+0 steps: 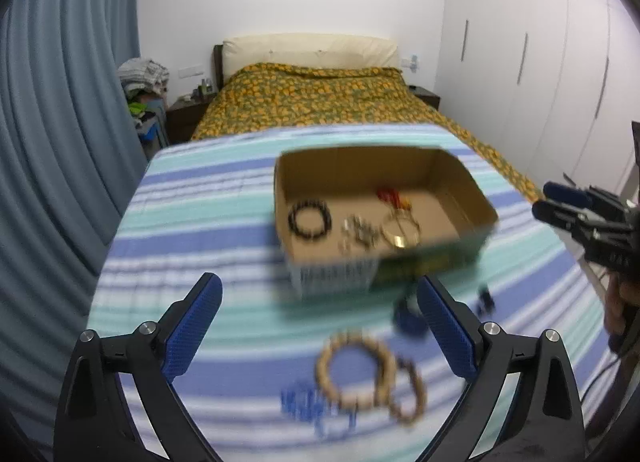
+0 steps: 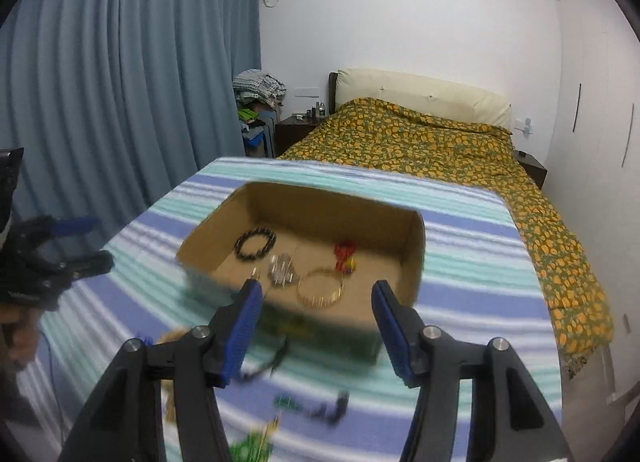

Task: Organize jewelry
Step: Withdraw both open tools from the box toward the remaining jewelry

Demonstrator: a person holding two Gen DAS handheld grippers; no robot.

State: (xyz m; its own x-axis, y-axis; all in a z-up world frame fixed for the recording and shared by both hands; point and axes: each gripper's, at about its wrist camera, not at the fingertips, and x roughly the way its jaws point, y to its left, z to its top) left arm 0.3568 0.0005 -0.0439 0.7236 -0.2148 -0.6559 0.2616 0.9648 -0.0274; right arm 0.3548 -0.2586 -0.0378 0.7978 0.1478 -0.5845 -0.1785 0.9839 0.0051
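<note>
An open cardboard box (image 1: 360,169) (image 2: 332,209) stands on the striped cloth. It holds a black bead bracelet (image 1: 310,219) (image 2: 256,244), a silver piece (image 1: 358,236) (image 2: 282,270), a gold bangle (image 1: 400,229) (image 2: 320,286) and a red ornament (image 1: 390,195) (image 2: 345,256). Two wooden bead bracelets (image 1: 354,370) and blue beads (image 1: 312,408) lie blurred on the cloth in front of the box. My left gripper (image 1: 319,282) (image 2: 100,241) hangs open above them, empty. Open and empty too, my right gripper (image 2: 317,288) (image 1: 544,197) hovers at the box's near edge.
Small dark pieces (image 1: 486,300) (image 2: 332,410) and green beads (image 2: 252,446) lie on the striped cloth (image 1: 192,221) near the front. Beyond it is a bed with a yellow-patterned cover (image 1: 312,97). Blue curtains (image 2: 120,101) hang at the left, white wardrobes (image 1: 540,61) stand at the right.
</note>
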